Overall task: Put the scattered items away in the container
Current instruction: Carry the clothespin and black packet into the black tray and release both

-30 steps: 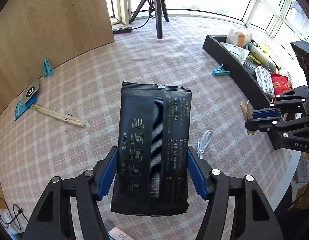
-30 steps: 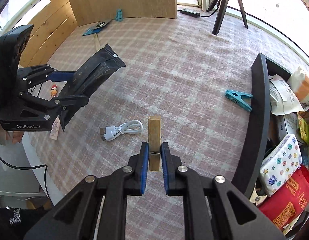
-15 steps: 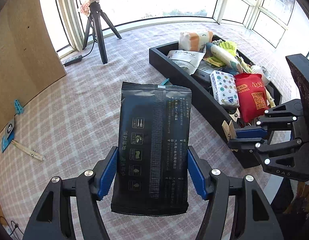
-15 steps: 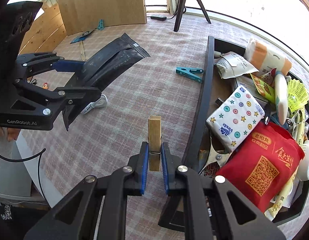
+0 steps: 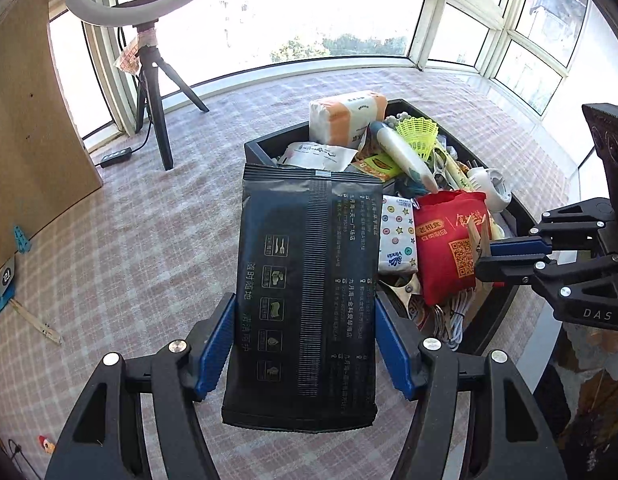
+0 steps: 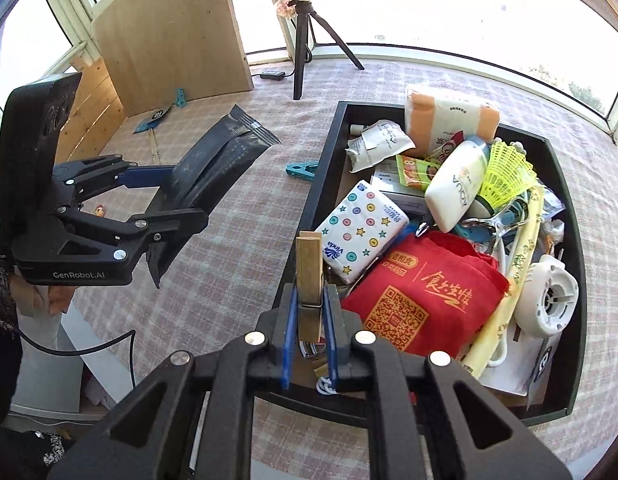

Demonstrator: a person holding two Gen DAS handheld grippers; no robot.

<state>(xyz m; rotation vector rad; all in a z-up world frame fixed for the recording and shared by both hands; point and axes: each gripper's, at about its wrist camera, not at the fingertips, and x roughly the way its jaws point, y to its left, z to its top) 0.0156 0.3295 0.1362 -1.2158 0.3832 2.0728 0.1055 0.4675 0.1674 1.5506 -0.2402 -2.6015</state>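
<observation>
My left gripper (image 5: 305, 340) is shut on a black wipes pack (image 5: 309, 280) and holds it in the air beside the near-left side of the black container (image 5: 497, 320); it also shows in the right wrist view (image 6: 217, 168). My right gripper (image 6: 309, 316) is shut on a wooden clothespin (image 6: 309, 276), held upright over the container's near-left rim (image 6: 305, 216). The clothespin also shows in the left wrist view (image 5: 479, 236). The container is full of items: a red bag (image 6: 425, 296), a dotted tissue pack (image 6: 361, 228), a white bottle (image 6: 457, 184).
A teal clip (image 6: 301, 169) lies on the checked cloth just left of the container. Another teal clip (image 5: 21, 238), a blue card (image 5: 5, 284) and a chopstick packet (image 5: 37, 322) lie at the far left by a wooden board (image 6: 169, 36). A tripod (image 5: 153, 92) stands at the back.
Both grippers have swung right toward the container with their items. The clothespin now hangs over the container's rim, and the wipes pack is beside it.
</observation>
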